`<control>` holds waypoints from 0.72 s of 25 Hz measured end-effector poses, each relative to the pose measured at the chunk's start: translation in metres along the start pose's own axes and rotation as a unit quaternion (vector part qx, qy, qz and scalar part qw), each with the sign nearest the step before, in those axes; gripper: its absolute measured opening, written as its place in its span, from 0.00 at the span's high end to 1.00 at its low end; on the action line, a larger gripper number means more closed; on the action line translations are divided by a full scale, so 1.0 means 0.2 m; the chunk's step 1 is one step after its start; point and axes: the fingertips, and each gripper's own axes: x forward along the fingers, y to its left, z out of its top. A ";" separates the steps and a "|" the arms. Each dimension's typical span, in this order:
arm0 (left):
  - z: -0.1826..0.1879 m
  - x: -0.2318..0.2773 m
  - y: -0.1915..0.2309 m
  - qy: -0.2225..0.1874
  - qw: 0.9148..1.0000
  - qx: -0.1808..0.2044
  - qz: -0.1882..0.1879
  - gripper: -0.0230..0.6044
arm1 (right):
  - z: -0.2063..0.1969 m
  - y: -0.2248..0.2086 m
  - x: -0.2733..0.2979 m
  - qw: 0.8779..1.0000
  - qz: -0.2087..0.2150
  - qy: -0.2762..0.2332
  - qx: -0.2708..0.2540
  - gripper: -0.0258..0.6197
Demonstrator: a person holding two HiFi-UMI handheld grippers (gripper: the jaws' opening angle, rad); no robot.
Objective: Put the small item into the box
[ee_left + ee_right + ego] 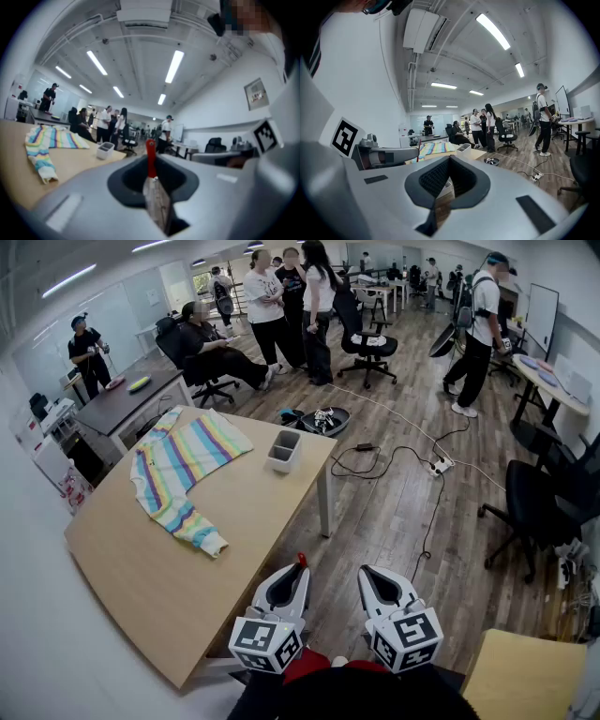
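Table (141,568) is carrying the whole layout, with a striped garment (178,470) lying across its far-left part and the person standing at the near corner. Left gripper (299,568) and right gripper (368,572) are hanging side by side close to the body, off the table's near edge and pointing outward. The box (284,450), small, pale and open-topped, is sitting near the table's far right edge, just beside the garment and well apart from both grippers. The left gripper's jaws are pressing together on the small item (301,561), a thin red strip that is sticking out past their tips. The right gripper's jaws are meeting with nothing between them. On this reading, pickup is looking done, while the carry across the table and the release into the box are remaining. The box interior is appearing too small to check for contents. The item's lower part is sinking into the jaw slit, so its full shape is not resolving. The rear of both grippers is falling outside the head view.
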 end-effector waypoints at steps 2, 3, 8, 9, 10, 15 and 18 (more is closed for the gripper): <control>0.00 0.00 -0.01 0.002 1.000 0.000 -0.002 0.88 | 0.00 0.00 0.00 1.000 -0.001 0.002 0.002 0.95; 0.00 0.00 -0.01 0.003 1.000 0.000 -0.003 0.88 | -0.01 0.00 -0.01 1.000 -0.001 0.003 0.002 0.95; -0.01 0.01 -0.02 0.004 1.000 -0.001 -0.005 0.88 | -0.02 0.00 -0.01 1.000 0.000 0.005 0.003 0.95; -0.01 0.01 -0.03 0.004 1.000 -0.001 -0.006 0.88 | -0.02 0.00 -0.01 1.000 0.001 0.004 0.004 0.95; -0.01 0.01 -0.03 0.004 1.000 -0.001 -0.007 0.88 | -0.01 0.00 -0.01 1.000 0.002 0.002 0.005 0.95; -0.01 0.03 -0.05 0.007 1.000 -0.001 -0.009 0.88 | -0.01 -0.03 -0.03 1.000 -0.002 -0.006 0.016 0.95; -0.01 0.05 -0.06 0.006 1.000 0.001 -0.010 0.88 | -0.03 -0.05 -0.03 1.000 -0.008 -0.005 0.022 0.95</control>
